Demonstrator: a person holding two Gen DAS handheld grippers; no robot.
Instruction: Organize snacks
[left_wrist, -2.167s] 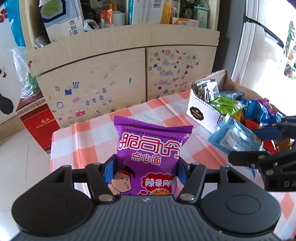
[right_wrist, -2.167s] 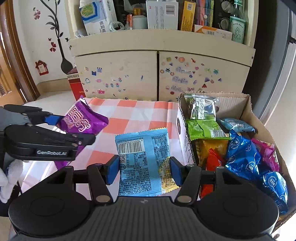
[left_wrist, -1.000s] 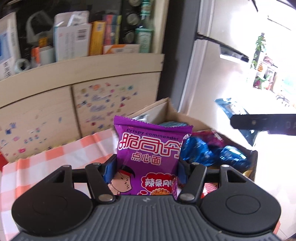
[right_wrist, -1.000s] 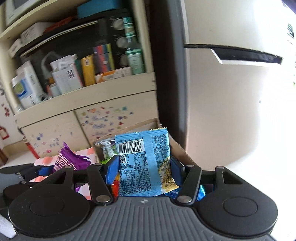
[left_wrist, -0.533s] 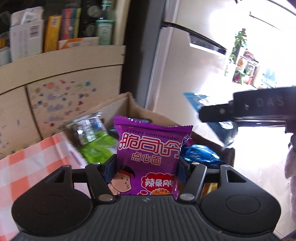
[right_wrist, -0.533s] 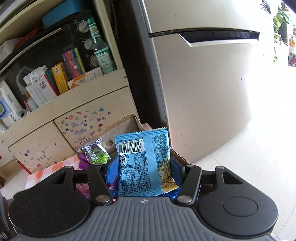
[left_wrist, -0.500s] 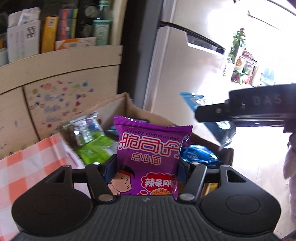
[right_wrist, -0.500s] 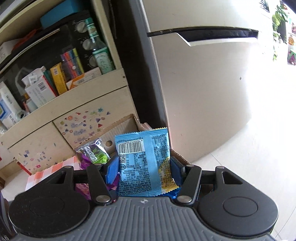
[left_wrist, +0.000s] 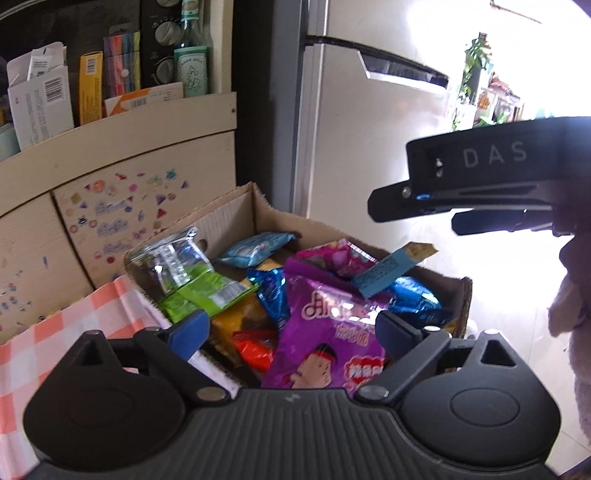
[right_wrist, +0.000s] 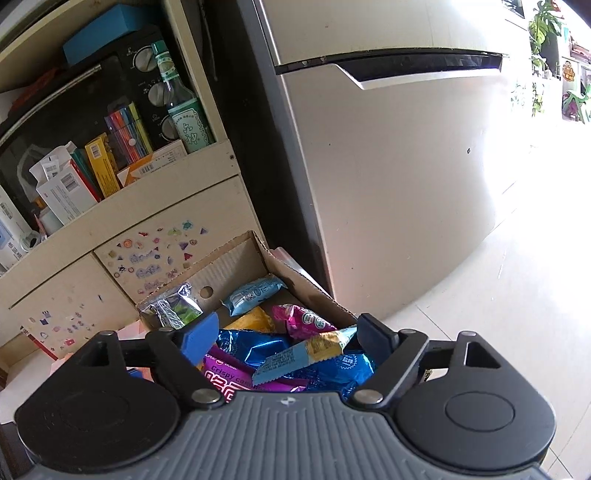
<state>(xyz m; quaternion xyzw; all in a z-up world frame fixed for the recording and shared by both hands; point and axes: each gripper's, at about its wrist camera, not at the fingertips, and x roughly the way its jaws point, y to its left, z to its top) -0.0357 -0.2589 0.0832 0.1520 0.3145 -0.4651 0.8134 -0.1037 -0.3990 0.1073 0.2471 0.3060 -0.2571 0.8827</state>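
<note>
The cardboard box (left_wrist: 258, 206) is crowded: a silver-green packet (left_wrist: 173, 258) and a pale blue packet (left_wrist: 255, 245) lie at its far end, with shiny blue wrappers (right_wrist: 247, 345), a pink packet (right_wrist: 306, 321) and orange ones heaped between. The purple snack bag (left_wrist: 328, 332) lies on this heap at the box's near side, long axis running away from the left gripper (left_wrist: 291, 328), whose jaws are opening, pads clear of it. The light blue snack bag (right_wrist: 303, 354) rests tilted across the heap, long axis crosswise; the right gripper (right_wrist: 284, 336) is opening and has let go. The box stands on a checked bench (left_wrist: 44, 328), beside a stickered cabinet (left_wrist: 122, 199) and a refrigerator (right_wrist: 388, 184).
</note>
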